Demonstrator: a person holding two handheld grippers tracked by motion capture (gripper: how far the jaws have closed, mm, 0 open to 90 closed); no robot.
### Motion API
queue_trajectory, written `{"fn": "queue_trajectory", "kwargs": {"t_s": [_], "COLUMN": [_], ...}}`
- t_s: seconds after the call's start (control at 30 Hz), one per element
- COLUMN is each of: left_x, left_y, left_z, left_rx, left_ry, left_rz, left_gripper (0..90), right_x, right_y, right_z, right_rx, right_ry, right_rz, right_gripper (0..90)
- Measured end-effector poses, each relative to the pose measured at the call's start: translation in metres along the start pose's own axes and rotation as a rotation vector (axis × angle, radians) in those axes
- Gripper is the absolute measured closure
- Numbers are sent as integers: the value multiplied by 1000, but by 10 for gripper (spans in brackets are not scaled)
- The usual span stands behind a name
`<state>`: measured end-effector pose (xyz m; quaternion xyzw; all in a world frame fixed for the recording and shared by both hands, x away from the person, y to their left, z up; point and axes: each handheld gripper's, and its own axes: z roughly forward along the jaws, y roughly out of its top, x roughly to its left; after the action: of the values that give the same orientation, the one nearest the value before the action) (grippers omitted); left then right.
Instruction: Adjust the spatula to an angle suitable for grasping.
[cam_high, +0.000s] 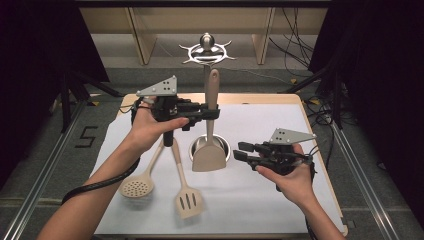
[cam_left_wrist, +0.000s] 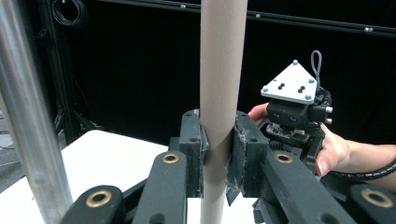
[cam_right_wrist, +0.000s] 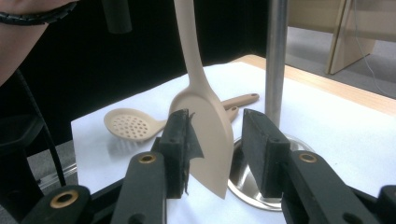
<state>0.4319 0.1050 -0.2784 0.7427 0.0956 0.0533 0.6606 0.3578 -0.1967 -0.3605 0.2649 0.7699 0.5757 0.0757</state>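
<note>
A beige spatula (cam_high: 212, 100) hangs upright with its blade (cam_high: 209, 156) low over the round base of a metal stand (cam_high: 206, 49). My left gripper (cam_high: 212, 113) is shut on the spatula's handle (cam_left_wrist: 219, 84), seen in the left gripper view clamped between the pads (cam_left_wrist: 218, 154). My right gripper (cam_high: 241, 151) stands open just right of the blade, empty. In the right gripper view the spatula blade (cam_right_wrist: 210, 135) hangs a little beyond the open gripper (cam_right_wrist: 217, 140), apart from both pads.
A beige skimmer (cam_high: 136, 187) and a slotted turner (cam_high: 188, 201) lie on the white mat (cam_high: 260, 200) at front left. The stand's pole (cam_right_wrist: 276, 60) rises behind the blade from a shiny base (cam_right_wrist: 254, 189). The table's wooden edge (cam_high: 330, 180) runs along the right.
</note>
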Motion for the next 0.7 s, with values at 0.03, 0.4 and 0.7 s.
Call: {"fn": "queue_trajectory", "kwargs": {"t_s": [0.03,0.4,0.7], "left_x": [1,4,17], "left_y": [0,-4,-10], "left_z": [0,-2,-2], "left_rx": [-3,4,-4], "left_ry": [0,2,20], "left_rz": [-5,-112,-89], "left_gripper": [755,754,752], "right_x": [-1,-3,-4], "right_y": [0,0,-1], "right_z": [1,1,0], "right_rx": [-13,-9,-8], "right_ry": [-2,-5,-16], "right_rz": [-9,-4,-7], "right_gripper": [631,631,631]}}
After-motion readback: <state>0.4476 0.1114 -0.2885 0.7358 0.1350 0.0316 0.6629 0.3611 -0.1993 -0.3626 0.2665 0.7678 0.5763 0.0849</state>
